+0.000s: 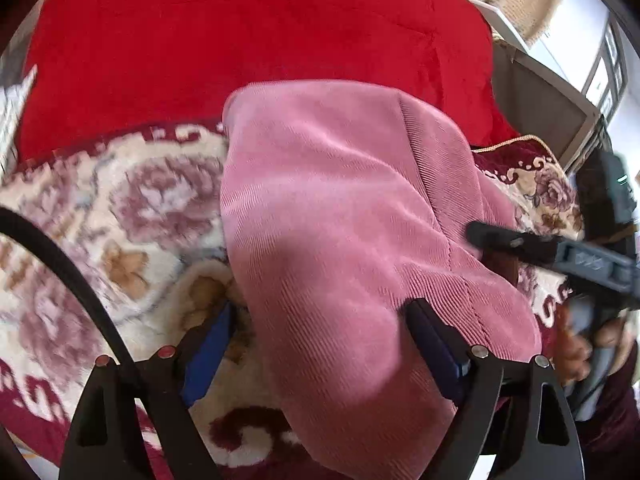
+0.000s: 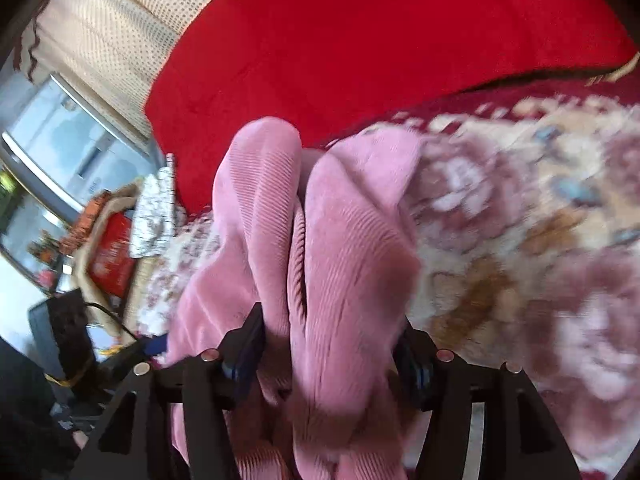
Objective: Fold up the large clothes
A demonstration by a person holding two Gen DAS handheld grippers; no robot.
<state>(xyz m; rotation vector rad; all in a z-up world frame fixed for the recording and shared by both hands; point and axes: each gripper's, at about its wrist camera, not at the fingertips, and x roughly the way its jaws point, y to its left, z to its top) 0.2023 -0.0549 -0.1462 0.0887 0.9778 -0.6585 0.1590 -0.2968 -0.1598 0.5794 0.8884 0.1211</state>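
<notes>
A pink ribbed garment (image 1: 340, 208) lies folded on the floral blanket (image 1: 120, 208). My left gripper (image 1: 320, 314) stands open over its near end; the cloth runs between the jaws, and the left finger is clear of it. One of my right gripper's fingers (image 1: 516, 242) reaches in from the right edge, with a hand (image 1: 576, 352) behind it. In the right wrist view the garment (image 2: 352, 240) is bunched into two thick ridges. They run between the jaws of my right gripper (image 2: 330, 326), which stand apart with the cloth lying loosely between the pads.
A big red plush cover (image 1: 240, 40) rises behind the garment. A beige curtain (image 2: 108, 32) and a window are beyond the bed. A red box (image 2: 114, 256), a black device (image 2: 60, 332) and cables are beside the bed's edge. A grey panel (image 1: 536, 92) stands at the right.
</notes>
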